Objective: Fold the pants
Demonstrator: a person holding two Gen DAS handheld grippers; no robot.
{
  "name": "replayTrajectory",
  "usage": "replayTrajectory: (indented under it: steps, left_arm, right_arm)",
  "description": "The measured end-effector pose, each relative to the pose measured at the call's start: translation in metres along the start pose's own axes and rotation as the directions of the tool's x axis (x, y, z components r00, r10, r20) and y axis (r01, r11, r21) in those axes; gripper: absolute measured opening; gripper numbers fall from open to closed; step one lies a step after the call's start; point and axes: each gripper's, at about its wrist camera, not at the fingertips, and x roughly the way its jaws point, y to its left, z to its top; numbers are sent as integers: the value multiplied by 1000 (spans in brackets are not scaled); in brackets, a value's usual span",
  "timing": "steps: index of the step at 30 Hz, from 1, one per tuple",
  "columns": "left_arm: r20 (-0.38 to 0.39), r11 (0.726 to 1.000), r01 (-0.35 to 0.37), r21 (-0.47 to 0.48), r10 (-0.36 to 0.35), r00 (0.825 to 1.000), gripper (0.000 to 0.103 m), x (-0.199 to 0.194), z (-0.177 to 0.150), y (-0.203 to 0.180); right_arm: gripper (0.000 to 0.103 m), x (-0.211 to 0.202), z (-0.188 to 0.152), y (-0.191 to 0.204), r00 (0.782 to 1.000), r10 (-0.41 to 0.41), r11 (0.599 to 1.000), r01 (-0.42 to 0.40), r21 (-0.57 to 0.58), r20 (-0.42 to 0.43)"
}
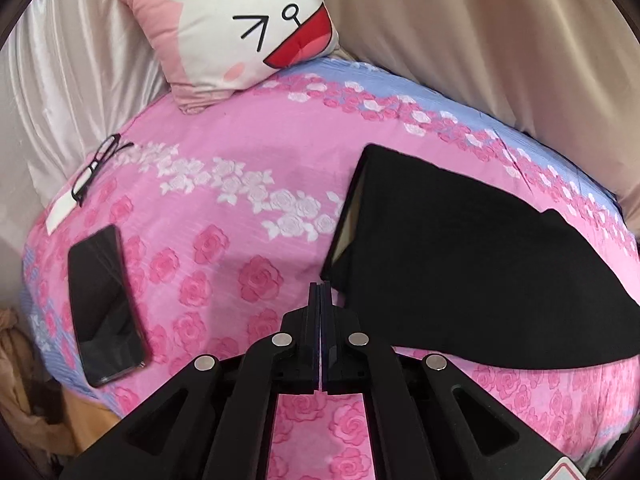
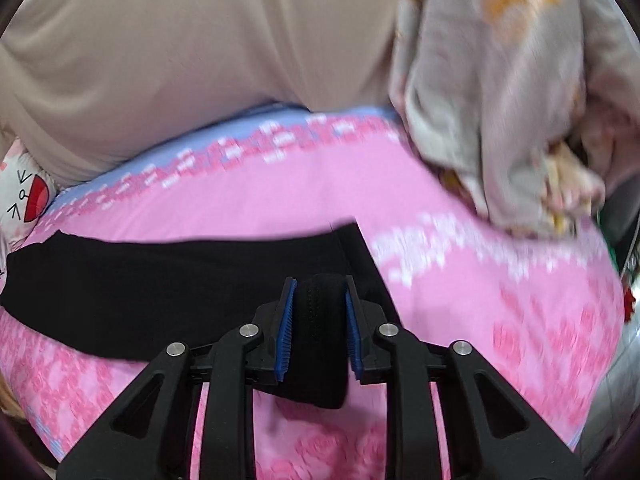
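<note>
The black pants (image 1: pixel 460 256) lie flat on the pink rose-print bedsheet (image 1: pixel 224 208), to the right in the left wrist view. My left gripper (image 1: pixel 320 292) is shut and empty, its tips just left of the pants' near corner. In the right wrist view the pants (image 2: pixel 160 280) stretch to the left across the bed. My right gripper (image 2: pixel 320 292) is shut on a bunched fold of the pants' edge between its blue pads (image 2: pixel 286 332).
A black phone (image 1: pixel 104 304), glasses (image 1: pixel 98 166) and a white card (image 1: pixel 62 210) lie at the bed's left. A cat-face pillow (image 1: pixel 236 28) is at the back. A crumpled floral blanket (image 2: pixel 500 100) sits at the right. Beige curtain (image 2: pixel 180 60) is behind.
</note>
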Motion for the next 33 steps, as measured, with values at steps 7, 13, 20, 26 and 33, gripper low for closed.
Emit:
replayTrajectory:
  steps: [7, 13, 20, 26, 33]
  left_arm:
    - [74, 995, 5, 104, -13, 997, 60, -15, 3, -67]
    - [152, 969, 81, 234, -119, 981, 69, -25, 13, -161]
    - [112, 926, 141, 350, -191, 975, 77, -13, 3, -247]
    - [78, 930, 107, 352, -143, 987, 77, 7, 3, -268]
    - [31, 938, 84, 336, -100, 995, 77, 29, -14, -260]
  right_arm:
    - [82, -52, -21, -34, 992, -1, 981, -24, 195, 129]
    - [84, -29, 20, -34, 1000, 24, 970, -26, 243, 10]
    - [31, 42, 40, -11, 968, 46, 987, -6, 161, -248]
    - [10, -51, 100, 24, 984, 68, 995, -55, -86, 162]
    - [37, 8, 8, -70, 971, -202, 979, 205, 10, -131]
